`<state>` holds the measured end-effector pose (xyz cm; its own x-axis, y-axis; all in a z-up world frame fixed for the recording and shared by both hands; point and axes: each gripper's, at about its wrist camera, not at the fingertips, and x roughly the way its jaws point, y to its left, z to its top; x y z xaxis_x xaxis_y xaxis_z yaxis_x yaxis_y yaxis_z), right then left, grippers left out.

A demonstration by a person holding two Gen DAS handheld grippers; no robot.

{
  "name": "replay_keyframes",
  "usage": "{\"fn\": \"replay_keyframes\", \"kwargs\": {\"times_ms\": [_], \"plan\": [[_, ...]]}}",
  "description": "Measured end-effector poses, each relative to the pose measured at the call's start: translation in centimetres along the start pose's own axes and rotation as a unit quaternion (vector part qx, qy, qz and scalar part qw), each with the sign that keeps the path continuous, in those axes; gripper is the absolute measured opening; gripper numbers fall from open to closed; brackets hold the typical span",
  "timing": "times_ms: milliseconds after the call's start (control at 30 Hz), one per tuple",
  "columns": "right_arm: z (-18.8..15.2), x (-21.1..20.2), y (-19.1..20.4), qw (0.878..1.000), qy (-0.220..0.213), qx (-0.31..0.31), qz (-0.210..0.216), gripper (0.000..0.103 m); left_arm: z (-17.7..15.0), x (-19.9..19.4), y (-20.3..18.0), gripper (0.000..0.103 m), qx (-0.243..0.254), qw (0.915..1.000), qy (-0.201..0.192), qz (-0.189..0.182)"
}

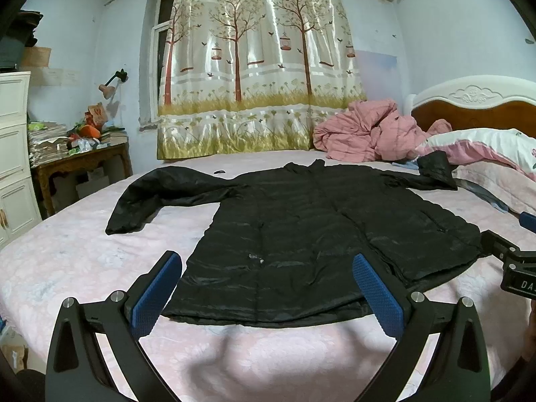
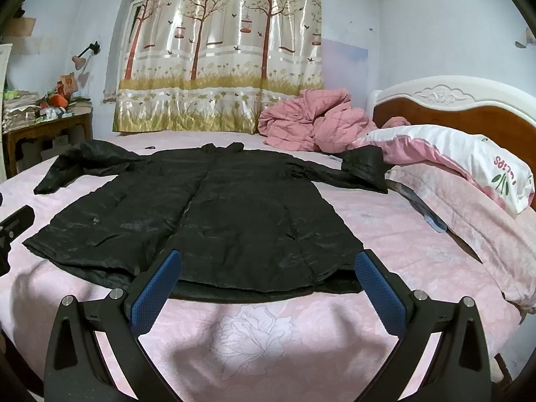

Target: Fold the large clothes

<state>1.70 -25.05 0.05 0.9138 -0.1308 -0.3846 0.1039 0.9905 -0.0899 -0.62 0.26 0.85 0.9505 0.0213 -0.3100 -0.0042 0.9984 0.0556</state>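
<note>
A long black padded coat point(image 1: 294, 231) lies spread flat on the pink bed point(image 1: 83, 261), hem toward me, both sleeves stretched out sideways. It also shows in the right wrist view point(image 2: 207, 214). My left gripper point(image 1: 266, 264) is open and empty, its blue pads just above the hem's left part. My right gripper point(image 2: 268, 263) is open and empty, over the hem's right part. The right gripper's body shows at the right edge of the left wrist view point(image 1: 509, 258).
A crumpled pink quilt point(image 2: 311, 120) and a pillow point(image 2: 469, 164) lie at the headboard point(image 2: 452, 107) end on the right. A wooden table point(image 1: 80, 164) with clutter and a white cabinet point(image 1: 13, 154) stand left of the bed. A curtain point(image 1: 258, 67) hangs behind.
</note>
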Motion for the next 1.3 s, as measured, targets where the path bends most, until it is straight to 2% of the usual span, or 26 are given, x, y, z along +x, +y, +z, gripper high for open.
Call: {"fn": "replay_keyframes", "kwargs": {"times_ms": [267,533,600,733,833,933,1033,1100,1133,1167,1200,1300], "plan": [[0.4,0.3,-0.3,1.0,0.012,0.012,0.009,0.103,0.2,0.1,-0.6,0.103,-0.016,0.9994,0.025,-0.019],[0.3,1.3,-1.2,0.995,0.067,0.049,0.054,0.103,0.5,0.4,-1.1,0.103,-0.008,0.9988,0.047,-0.004],[0.3,1.8,-1.6,0.993,0.081,0.064,0.062,0.103,0.4,0.8,-1.1,0.103,-0.005,0.9979,0.064,0.003],[-0.1,2.6,-2.6,0.986,0.109,0.1,0.08,0.103,-0.2,1.9,-0.8,0.103,-0.016,0.9949,0.099,-0.009],[-0.8,3.6,-3.3,0.977,0.135,0.129,0.1,0.103,-0.6,2.8,-0.2,0.103,-0.039,0.9898,0.134,-0.031],[-1.8,5.2,-4.0,0.956,0.179,0.182,0.143,0.099,-1.1,3.7,0.2,0.103,-0.058,0.9837,0.164,-0.046],[-3.0,6.7,-4.7,0.934,0.217,0.226,0.17,0.095,-1.7,4.4,0.5,0.103,-0.085,0.9741,0.196,-0.074],[-3.4,7.2,-4.8,0.932,0.218,0.232,0.171,0.093,-2.5,5.3,0.9,0.103,-0.117,0.9606,0.229,-0.105],[-3.4,7.3,-4.7,0.934,0.216,0.229,0.169,0.093,-3.0,6.0,1.1,0.103,-0.138,0.9513,0.249,-0.118],[-3.3,7.6,-4.5,0.936,0.215,0.224,0.165,0.092,-4.0,7.1,1.5,0.103,-0.171,0.9352,0.28,-0.132],[-3.3,7.9,-4.3,0.937,0.216,0.221,0.162,0.092,-4.3,7.5,1.7,0.102,-0.185,0.9302,0.287,-0.133],[-3.0,9.1,-4.8,0.93,0.218,0.246,0.168,0.092,-4.0,8.0,1.6,0.102,-0.181,0.9364,0.269,-0.133]]}}
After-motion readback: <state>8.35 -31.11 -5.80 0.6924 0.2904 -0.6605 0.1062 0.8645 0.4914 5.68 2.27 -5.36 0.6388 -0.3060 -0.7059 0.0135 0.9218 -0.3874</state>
